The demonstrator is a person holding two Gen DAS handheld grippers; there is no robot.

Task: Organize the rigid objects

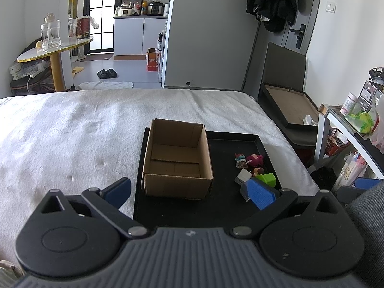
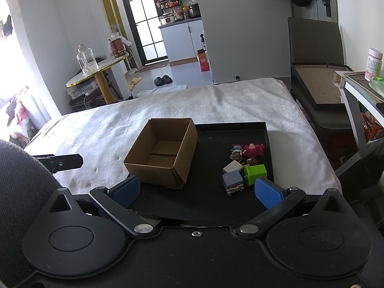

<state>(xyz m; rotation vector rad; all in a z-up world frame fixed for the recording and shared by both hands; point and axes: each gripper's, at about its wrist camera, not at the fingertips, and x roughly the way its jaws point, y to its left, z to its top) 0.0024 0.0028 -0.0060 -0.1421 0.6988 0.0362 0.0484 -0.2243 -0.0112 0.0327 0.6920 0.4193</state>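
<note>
1. On the white-covered bed (image 1: 72,132) we see a black tray (image 2: 240,129) holding an empty cardboard box (image 2: 163,158) at its left
2. Small toys cluster at its right: green block (image 2: 255,174), grey cube (image 2: 232,181), pink figure (image 2: 254,149)
3. We hold left gripper (image 1: 189,193) and right gripper (image 2: 196,192) with jaws spread, gripping nothing

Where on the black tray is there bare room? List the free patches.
Free: the black tray floor between cardboard box and toys, plus the near strip before both. The box's inside is empty. Crowded: the tray's right side, where the toys cluster.
</note>
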